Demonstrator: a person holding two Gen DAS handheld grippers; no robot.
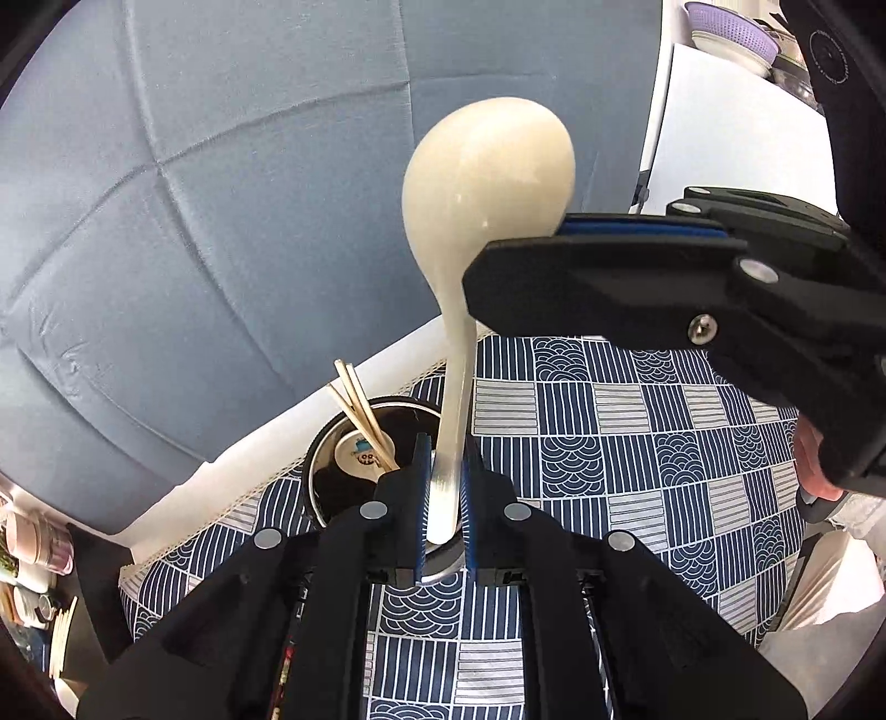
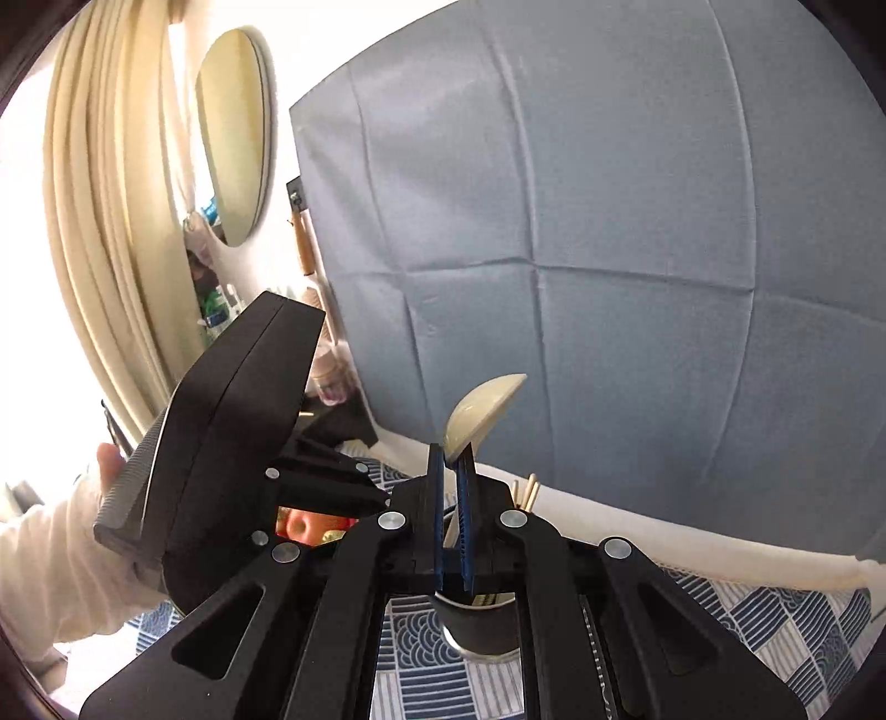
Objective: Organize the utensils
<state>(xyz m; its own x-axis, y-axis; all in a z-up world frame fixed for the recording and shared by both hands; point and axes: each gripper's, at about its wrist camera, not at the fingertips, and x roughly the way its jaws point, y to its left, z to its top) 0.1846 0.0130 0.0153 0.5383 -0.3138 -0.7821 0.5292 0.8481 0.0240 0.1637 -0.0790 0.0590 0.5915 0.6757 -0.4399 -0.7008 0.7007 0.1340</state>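
A cream ladle-shaped spoon (image 1: pixel 487 171) stands upright, bowl up. My left gripper (image 1: pixel 446 443) is shut on its handle low down, above a black utensil cup (image 1: pixel 332 471) that holds wooden chopsticks (image 1: pixel 360 410). My right gripper (image 1: pixel 565 235) comes in from the right and is shut on the edge of the spoon's bowl. In the right wrist view the right gripper (image 2: pixel 453 451) pinches the spoon bowl (image 2: pixel 487 410), with the black cup (image 2: pixel 482 631) below it and the chopstick tips (image 2: pixel 529 490) behind.
A blue-and-white patterned cloth (image 1: pixel 609 421) covers the table. A grey-blue cushion (image 1: pixel 194 194) stands behind it. A lilac colander (image 1: pixel 731 33) sits at the top right. A round mirror (image 2: pixel 235 133) and curtain (image 2: pixel 94 221) are at the left.
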